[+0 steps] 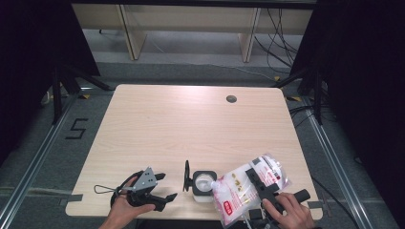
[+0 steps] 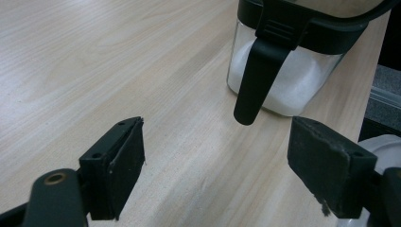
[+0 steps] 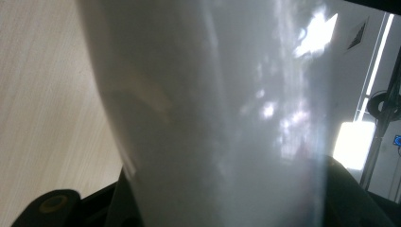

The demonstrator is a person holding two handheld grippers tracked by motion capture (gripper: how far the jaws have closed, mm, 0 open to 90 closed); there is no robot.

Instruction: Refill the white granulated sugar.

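One plastic bag (image 1: 239, 191) pinched by right gripper (image 1: 260, 188), one open jar (image 1: 203, 186), left gripper (image 1: 160, 188) spread, empty.

The far and middle of the table (image 1: 191, 119) lay bare and passable, while along the near edge a clear jar (image 1: 202, 186) with its black lid (image 1: 186, 175) flipped open and a tilted plastic bag (image 1: 248, 188) crowded the right side.

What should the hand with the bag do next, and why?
Probably tip the bag a little more. The right gripper is clamped on it, with its corner tilted over the open jar, which already holds white grains. The left gripper sits open beside the jar.
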